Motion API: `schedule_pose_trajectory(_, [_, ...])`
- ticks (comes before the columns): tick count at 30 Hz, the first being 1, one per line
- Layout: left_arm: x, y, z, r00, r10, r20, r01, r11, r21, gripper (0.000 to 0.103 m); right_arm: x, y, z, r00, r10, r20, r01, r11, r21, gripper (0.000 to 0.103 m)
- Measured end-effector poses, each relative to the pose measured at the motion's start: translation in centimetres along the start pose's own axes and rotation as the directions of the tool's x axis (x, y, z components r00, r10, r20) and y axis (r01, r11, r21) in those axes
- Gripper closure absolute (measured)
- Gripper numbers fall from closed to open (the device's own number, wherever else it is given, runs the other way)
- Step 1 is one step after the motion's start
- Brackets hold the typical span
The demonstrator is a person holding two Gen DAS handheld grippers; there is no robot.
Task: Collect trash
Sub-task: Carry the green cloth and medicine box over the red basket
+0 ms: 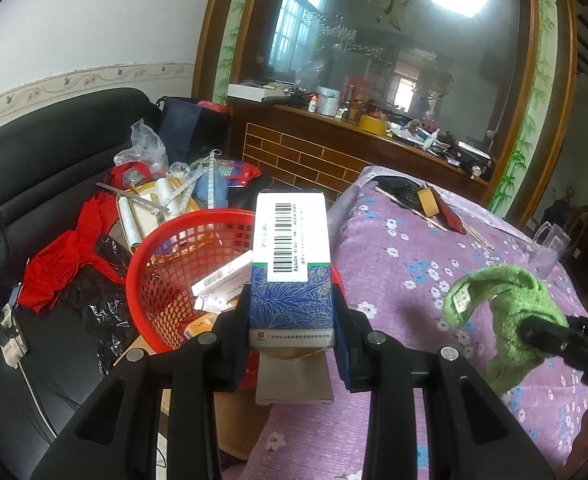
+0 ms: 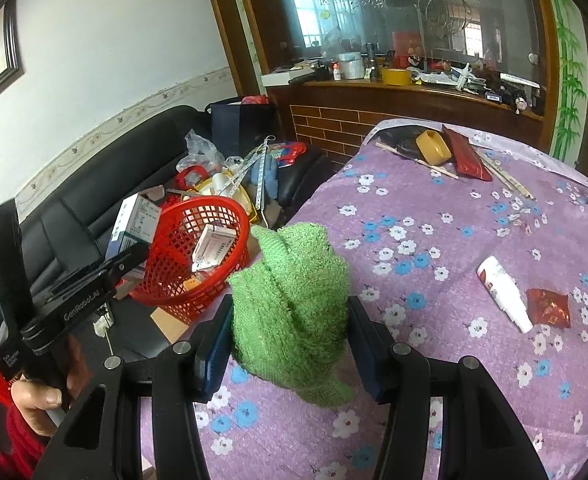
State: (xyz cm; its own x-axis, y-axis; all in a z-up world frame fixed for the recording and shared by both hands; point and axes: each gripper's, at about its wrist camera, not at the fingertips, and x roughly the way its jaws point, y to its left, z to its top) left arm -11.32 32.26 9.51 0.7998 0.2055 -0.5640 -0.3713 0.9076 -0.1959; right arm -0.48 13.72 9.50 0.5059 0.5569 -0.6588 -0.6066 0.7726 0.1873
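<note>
My left gripper (image 1: 293, 316) is shut on a blue and white carton (image 1: 292, 272) with barcodes, held just right of the red mesh basket (image 1: 166, 280). Small white boxes (image 1: 222, 278) lie inside that basket. In the right wrist view the same carton (image 2: 132, 224) hangs at the basket's (image 2: 198, 256) left rim, in the left gripper (image 2: 134, 254). My right gripper (image 2: 290, 332) is shut on a bunched green cloth (image 2: 294, 300) above the purple flowered tablecloth (image 2: 434, 240). That cloth (image 1: 502, 304) also shows at the right of the left wrist view.
A white tube (image 2: 504, 294) and a red wrapper (image 2: 548, 306) lie on the cloth at right. Farther back are a yellow tape roll (image 2: 434, 146), a red pouch (image 2: 466, 158) and sticks. A black sofa (image 1: 34, 168) piled with clutter flanks the basket. A clear jug (image 1: 550, 248) stands at the table's right.
</note>
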Motion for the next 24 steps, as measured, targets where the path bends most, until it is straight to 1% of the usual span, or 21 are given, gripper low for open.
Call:
schedule_pose_trajectory(5, [0.3, 1.2, 0.4, 1.0, 0.017, -0.005, -0.017, 1.0, -0.01, 0.07, 1.2, 0.5, 1.6, 0.999, 0.051, -0.015, -0.051, 0.999, 0.008, 0.045])
schedule_pose_trajectory(13, [0.9, 2.4, 0.7, 0.999, 0.051, -0.014, -0.051, 0.999, -0.016, 0.07, 4.7, 3.2, 4.5, 0.99, 0.135, -0.039, -0.135, 0.991, 0.002, 0.045])
schedule_pose_trajectory(19, [1.9, 3.3, 0.8, 0.998, 0.062, -0.028, -0.063, 0.998, -0.023, 0.07, 7.1, 4.9, 6.8, 0.983, 0.175, -0.051, -0.175, 0.985, 0.005, 0.044])
schedule_pose_trajectory(24, [2.8, 3.8, 1.1, 0.997, 0.069, -0.038, -0.069, 0.997, -0.025, 0.07, 8.4, 5.9, 8.4, 0.982, 0.185, -0.042, -0.186, 0.983, -0.006, 0.044])
